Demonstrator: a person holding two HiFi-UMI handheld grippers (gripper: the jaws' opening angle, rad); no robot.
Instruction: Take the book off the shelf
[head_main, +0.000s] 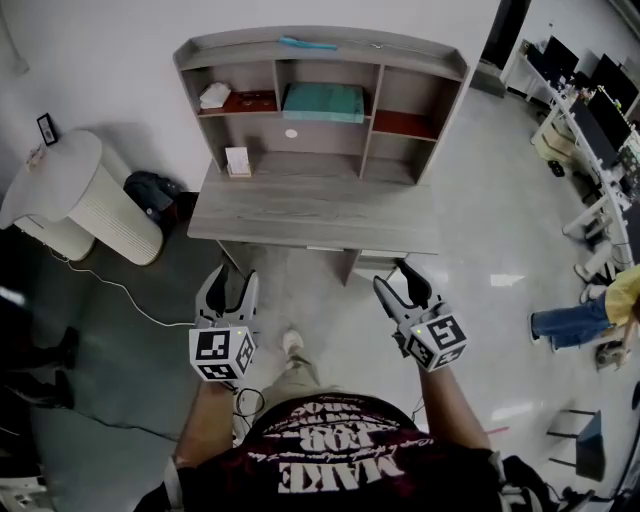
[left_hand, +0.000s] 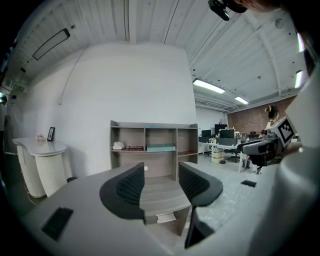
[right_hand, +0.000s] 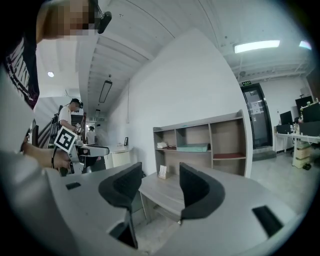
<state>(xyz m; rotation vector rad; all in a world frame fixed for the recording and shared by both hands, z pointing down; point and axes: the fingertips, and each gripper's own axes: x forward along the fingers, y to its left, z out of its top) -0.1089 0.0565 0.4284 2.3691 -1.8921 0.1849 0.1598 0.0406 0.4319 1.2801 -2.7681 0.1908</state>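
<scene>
A flat teal book (head_main: 322, 102) lies in the middle compartment of the grey shelf unit (head_main: 450, 60) that stands at the back of a desk (head_main: 310, 215). The book (left_hand: 161, 147) also shows in the left gripper view, and the book (right_hand: 192, 147) in the right gripper view. My left gripper (head_main: 232, 277) hangs over the floor short of the desk's front edge, open and empty. My right gripper (head_main: 400, 275) is level with it to the right, also open with nothing between its jaws. Both are well away from the book.
A white lump (head_main: 214, 95) and glasses lie in the left compartment, a red sheet (head_main: 405, 123) in the right one, a small card (head_main: 237, 160) on the desk. A white round cabinet (head_main: 80, 195) stands left. Office desks (head_main: 590, 120) and a person (head_main: 585, 320) are at the right.
</scene>
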